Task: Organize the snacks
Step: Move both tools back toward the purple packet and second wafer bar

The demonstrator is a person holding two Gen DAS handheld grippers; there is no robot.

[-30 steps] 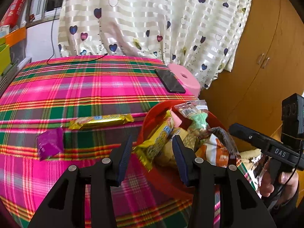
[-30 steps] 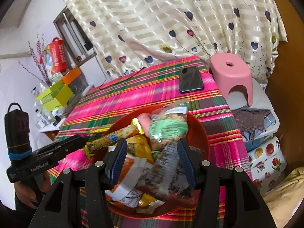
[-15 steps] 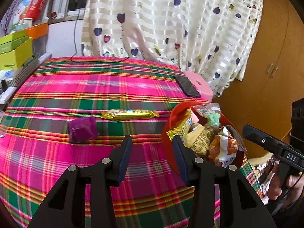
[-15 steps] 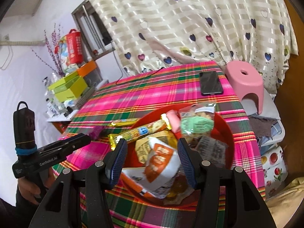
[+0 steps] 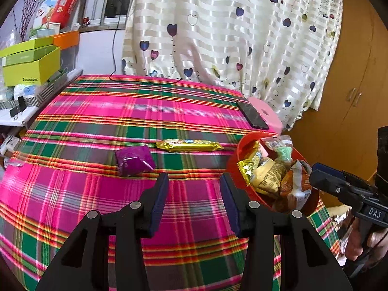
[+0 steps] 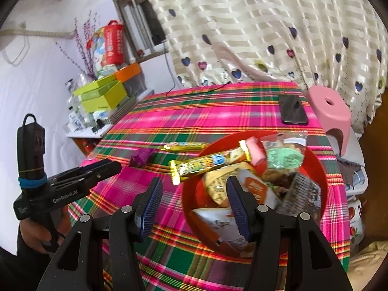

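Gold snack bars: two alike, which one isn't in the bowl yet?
The gold bar lying flat on the plaid cloth beside the purple packet. Its twin rests across the red bowl rim.

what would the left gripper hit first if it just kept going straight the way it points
Probably the plaid tablecloth itself, just ahead of the open left gripper. Further on that line, the yellow snack bar lies closest; the purple packet sits slightly left. Depth is uncertain.

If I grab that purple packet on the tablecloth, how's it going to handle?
The purple packet looks like a small, puffy foil pouch, so probably light and crushable. Its shiny wrapper may slip between the pads. Lying flat on the tablecloth, it shouldn't roll.
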